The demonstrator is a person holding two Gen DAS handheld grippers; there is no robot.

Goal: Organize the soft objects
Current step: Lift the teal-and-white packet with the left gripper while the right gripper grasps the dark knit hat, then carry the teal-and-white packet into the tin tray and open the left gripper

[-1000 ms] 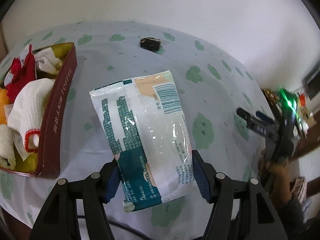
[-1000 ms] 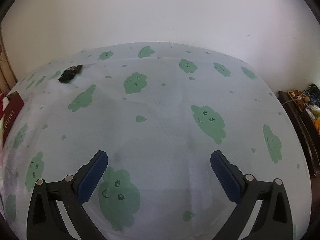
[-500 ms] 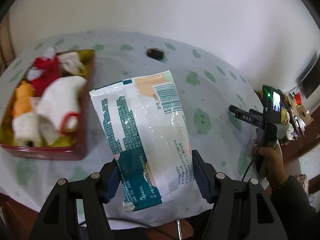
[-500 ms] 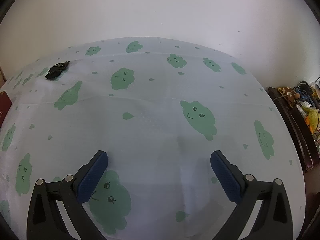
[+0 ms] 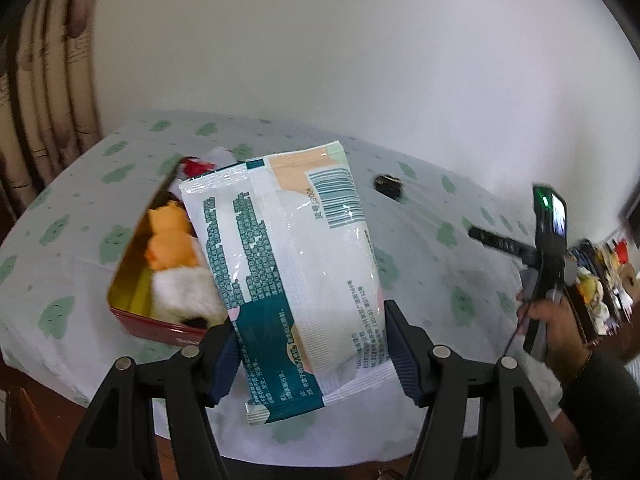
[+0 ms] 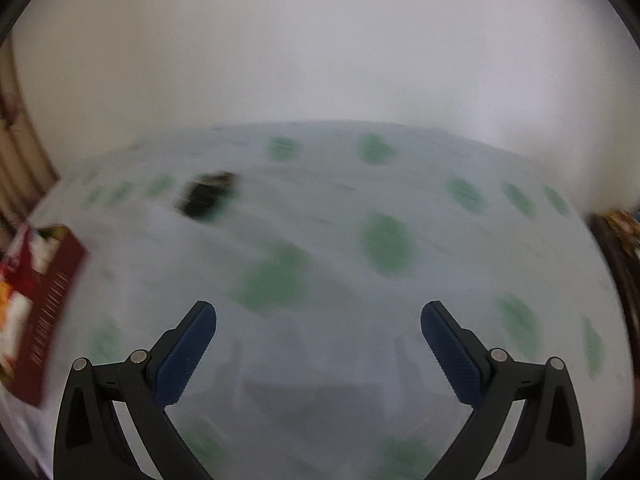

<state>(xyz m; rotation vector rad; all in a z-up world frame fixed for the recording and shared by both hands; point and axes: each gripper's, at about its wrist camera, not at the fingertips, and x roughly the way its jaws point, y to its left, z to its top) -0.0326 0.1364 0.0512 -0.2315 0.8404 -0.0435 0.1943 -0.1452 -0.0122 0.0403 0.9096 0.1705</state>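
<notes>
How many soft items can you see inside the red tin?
3 at least: an orange plush mid-tin, a white fluffy one nearer the camera, a red-and-white piece at the far end. The held packet hides part of the red tin.

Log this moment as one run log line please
left tool: shut on tissue pack, held above red tin | right tool: open, holding nothing, over tablecloth | tin: soft toys inside | pack not yet placed

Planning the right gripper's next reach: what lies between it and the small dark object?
Only bare cloud-print tablecloth separates the right gripper from the small dark object, per the blurred right wrist view.
</notes>
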